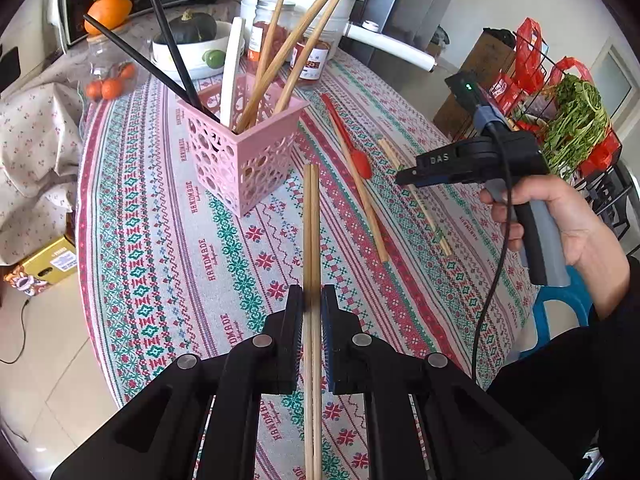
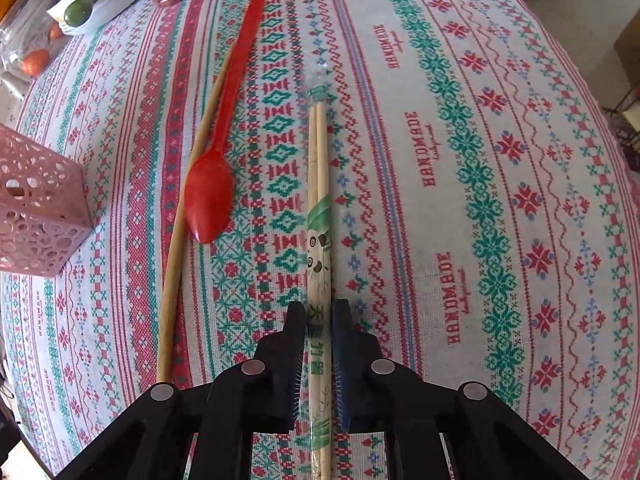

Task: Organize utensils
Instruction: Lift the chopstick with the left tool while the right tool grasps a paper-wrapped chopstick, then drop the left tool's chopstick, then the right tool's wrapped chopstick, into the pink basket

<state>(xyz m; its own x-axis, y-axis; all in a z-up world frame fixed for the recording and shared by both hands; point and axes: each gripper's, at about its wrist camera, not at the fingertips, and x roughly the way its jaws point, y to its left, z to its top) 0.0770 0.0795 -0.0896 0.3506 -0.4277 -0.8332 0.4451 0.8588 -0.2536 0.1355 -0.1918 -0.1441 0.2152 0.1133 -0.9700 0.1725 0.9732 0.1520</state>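
My left gripper [image 1: 312, 300] is shut on a pair of bare wooden chopsticks [image 1: 311, 232] and holds them above the table, pointing toward the pink utensil basket [image 1: 240, 148]. The basket holds black chopsticks, wooden chopsticks and a white utensil. My right gripper [image 2: 319, 312] is closed around wrapped chopsticks [image 2: 319, 184] with a panda sleeve, lying on the tablecloth. It also shows in the left wrist view [image 1: 404, 178]. A red spoon [image 2: 212, 192] and a single wooden chopstick [image 2: 180, 240] lie left of the wrapped pair.
A patterned tablecloth [image 1: 160, 260] covers the table. Jars [image 1: 268, 36], a white bowl with a squash [image 1: 192, 40], a white pot [image 1: 320, 4] and oranges [image 1: 108, 86] stand behind the basket. A wire rack with greens [image 1: 572, 120] stands off the table's right side.
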